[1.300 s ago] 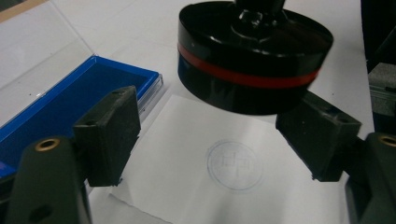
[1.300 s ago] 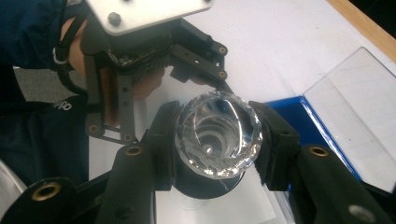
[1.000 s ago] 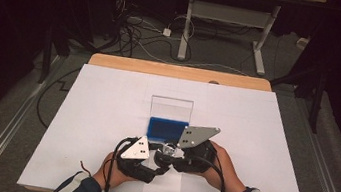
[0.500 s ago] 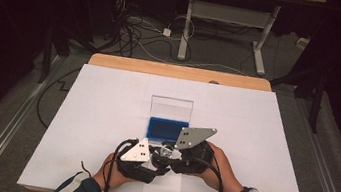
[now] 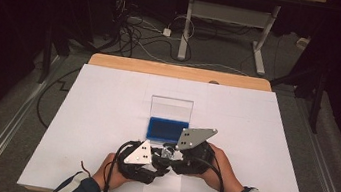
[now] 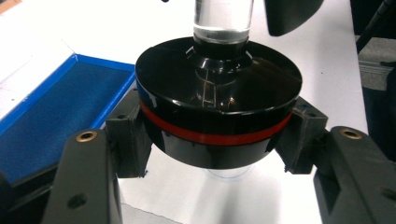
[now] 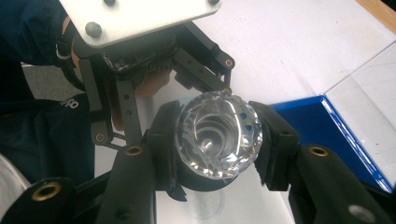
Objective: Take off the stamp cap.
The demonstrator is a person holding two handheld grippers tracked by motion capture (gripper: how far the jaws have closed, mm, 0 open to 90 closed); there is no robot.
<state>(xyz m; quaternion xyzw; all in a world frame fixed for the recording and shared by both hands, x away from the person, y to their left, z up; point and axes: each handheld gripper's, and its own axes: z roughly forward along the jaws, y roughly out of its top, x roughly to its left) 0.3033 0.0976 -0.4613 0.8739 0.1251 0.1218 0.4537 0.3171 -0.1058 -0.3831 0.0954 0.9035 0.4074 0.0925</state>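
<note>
Clear faceted crystal trophy on a round black base, probably heavy and chip-prone, sits pinched between left gripper jaws at its base; right gripper clamps the slippery top.

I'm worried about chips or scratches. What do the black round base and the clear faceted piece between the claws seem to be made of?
The black round base looks like glossy lacquer or polished plastic: it mirrors the stem above it and carries a red band. The clear faceted piece looks like cut glass or crystal, possibly acrylic: it is transparent with sharp glinting facets.
</note>
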